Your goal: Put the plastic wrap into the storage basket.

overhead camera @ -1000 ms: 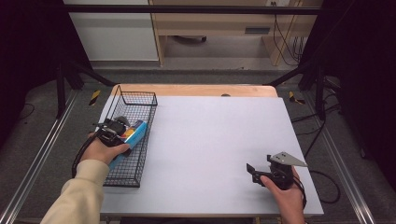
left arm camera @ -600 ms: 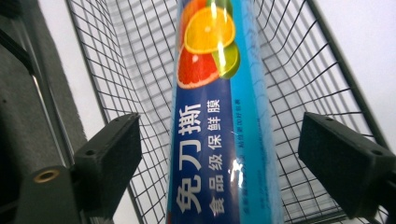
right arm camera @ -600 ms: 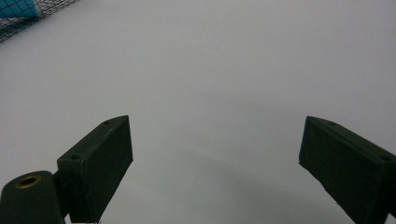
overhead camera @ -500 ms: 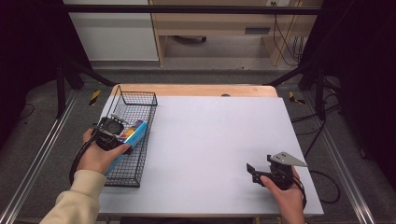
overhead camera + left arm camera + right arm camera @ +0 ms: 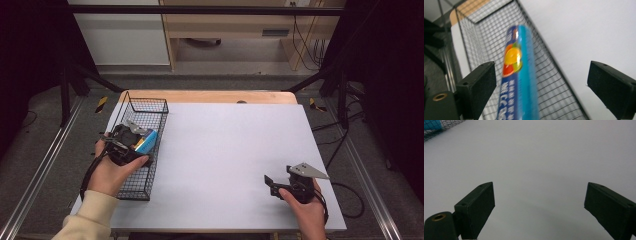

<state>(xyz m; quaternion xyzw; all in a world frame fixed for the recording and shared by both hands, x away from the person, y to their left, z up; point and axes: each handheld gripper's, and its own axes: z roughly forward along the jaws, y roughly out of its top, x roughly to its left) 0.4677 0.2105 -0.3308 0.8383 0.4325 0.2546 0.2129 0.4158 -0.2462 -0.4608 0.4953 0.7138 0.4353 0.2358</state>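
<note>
While the left gripper [image 5: 541, 82] hangs over the wire basket [image 5: 131, 187], its jaws have just been opening and stand spread. The blue tube [image 5: 520, 75] lies in the basket between them, nearer the left jaw, touching neither. The right gripper [image 5: 539, 207] rests apart over the white table [image 5: 230, 150], jaws spread, empty.

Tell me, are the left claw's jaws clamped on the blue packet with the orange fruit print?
No, the left claw has just been opening, and its jaws stand apart from the blue packet with the orange fruit print, which lies in the black wire basket.
</note>
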